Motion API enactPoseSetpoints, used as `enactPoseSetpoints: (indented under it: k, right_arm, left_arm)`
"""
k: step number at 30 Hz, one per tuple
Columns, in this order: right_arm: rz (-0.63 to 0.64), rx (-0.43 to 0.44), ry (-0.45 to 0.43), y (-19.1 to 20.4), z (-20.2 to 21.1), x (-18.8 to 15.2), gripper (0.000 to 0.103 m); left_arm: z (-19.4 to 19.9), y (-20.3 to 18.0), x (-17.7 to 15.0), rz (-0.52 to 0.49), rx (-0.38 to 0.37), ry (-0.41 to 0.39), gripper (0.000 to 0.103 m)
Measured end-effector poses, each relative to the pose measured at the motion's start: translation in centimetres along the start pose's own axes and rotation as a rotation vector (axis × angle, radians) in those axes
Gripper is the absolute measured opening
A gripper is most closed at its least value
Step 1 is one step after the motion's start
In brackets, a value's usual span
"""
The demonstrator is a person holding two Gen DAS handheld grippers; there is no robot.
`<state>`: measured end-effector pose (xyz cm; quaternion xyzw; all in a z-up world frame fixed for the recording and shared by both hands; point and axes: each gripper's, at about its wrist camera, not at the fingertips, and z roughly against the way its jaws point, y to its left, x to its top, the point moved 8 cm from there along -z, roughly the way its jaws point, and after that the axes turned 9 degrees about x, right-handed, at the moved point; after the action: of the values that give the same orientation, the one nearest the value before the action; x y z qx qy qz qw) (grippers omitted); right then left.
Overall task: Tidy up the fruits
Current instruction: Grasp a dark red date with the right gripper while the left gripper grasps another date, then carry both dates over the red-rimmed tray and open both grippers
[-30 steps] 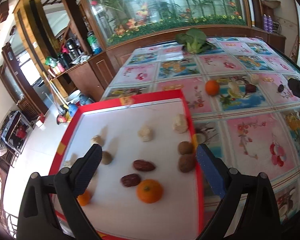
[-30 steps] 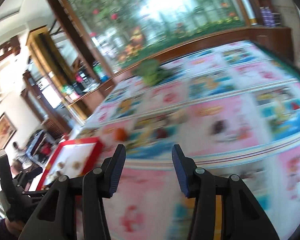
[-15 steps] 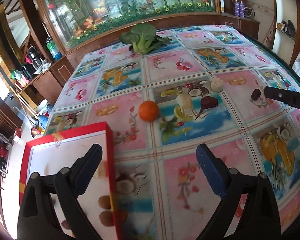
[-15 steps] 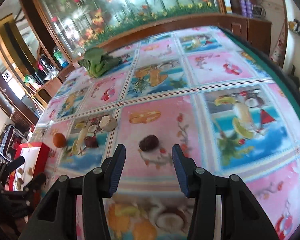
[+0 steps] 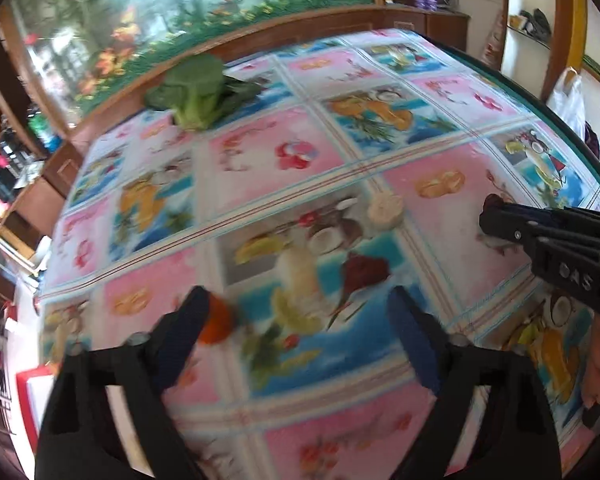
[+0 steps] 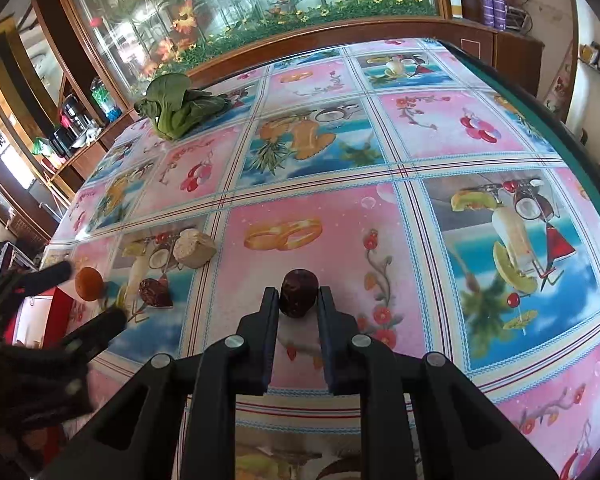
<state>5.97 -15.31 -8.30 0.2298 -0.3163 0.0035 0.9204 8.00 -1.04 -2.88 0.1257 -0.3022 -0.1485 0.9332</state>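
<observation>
My right gripper (image 6: 298, 300) is shut on a dark red date (image 6: 298, 291) that rests on the patterned tablecloth; it also shows from the side in the left wrist view (image 5: 500, 216). My left gripper (image 5: 296, 320) is open and empty above the cloth, with an orange tangerine (image 5: 217, 325) just inside its left finger. The tangerine (image 6: 89, 278) and a pale round fruit piece (image 6: 194, 248) lie left of the date. The pale piece (image 5: 385, 209) also lies ahead of the left gripper. The red-rimmed white tray (image 6: 32, 316) is at the far left.
A green leafy vegetable (image 6: 176, 110) lies at the table's far side. The table's green edge (image 6: 560, 128) runs along the right. A wooden ledge with plants stands behind the table. The tray corner (image 5: 32, 392) shows at lower left.
My left gripper swung right from over the tray to the tangerine. My right gripper moved up to the date and shut on it.
</observation>
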Motion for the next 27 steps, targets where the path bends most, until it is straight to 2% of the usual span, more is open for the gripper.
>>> enactPoseSetpoints:
  k: [1, 3, 5, 12, 15, 18, 19, 24, 27]
  right_arm:
    - [-0.007, 0.004, 0.000, -0.1, 0.1, 0.0, 0.018]
    - [-0.015, 0.009, 0.003, 0.0, 0.0, 0.0, 0.018]
    - [-0.020, 0.013, 0.006, 0.0, -0.1, 0.1, 0.018]
    - [-0.020, 0.011, 0.006, 0.2, -0.1, 0.1, 0.018]
    - [-0.015, 0.009, 0.005, 0.2, -0.2, 0.1, 0.018]
    - [-0.008, 0.009, 0.004, 0.2, -0.2, 0.2, 0.018]
    - [-0.013, 0.014, 0.003, 0.2, -0.2, 0.2, 0.018]
    - [-0.012, 0.037, -0.003, 0.5, -0.2, 0.2, 0.017]
    - [0.011, 0.050, -0.043, 1.1, 0.4, 0.5, 0.017]
  left_arm:
    - [-0.6, -0.4, 0.2, -0.009, -0.014, 0.016, 0.074]
    - [-1.9, -1.0, 0.4, -0.003, -0.036, 0.046, 0.074]
    - [-2.4, -1.6, 0.6, 0.008, -0.052, 0.046, 0.068]
    - [-2.5, -2.6, 1.1, 0.029, -0.098, 0.031, 0.068]
    - [-2.4, -2.9, 1.1, 0.052, -0.171, 0.041, 0.047]
    - [-2.0, -3.5, 1.2, 0.042, -0.184, 0.033, 0.031]
    - [-1.9, -3.6, 1.2, 0.040, -0.183, 0.032, 0.023]
    - [-1.2, -3.3, 0.6, 0.074, -0.166, 0.041, 0.021]
    - [0.5, -2.2, 0.1, 0.118, -0.145, 0.012, 0.021]
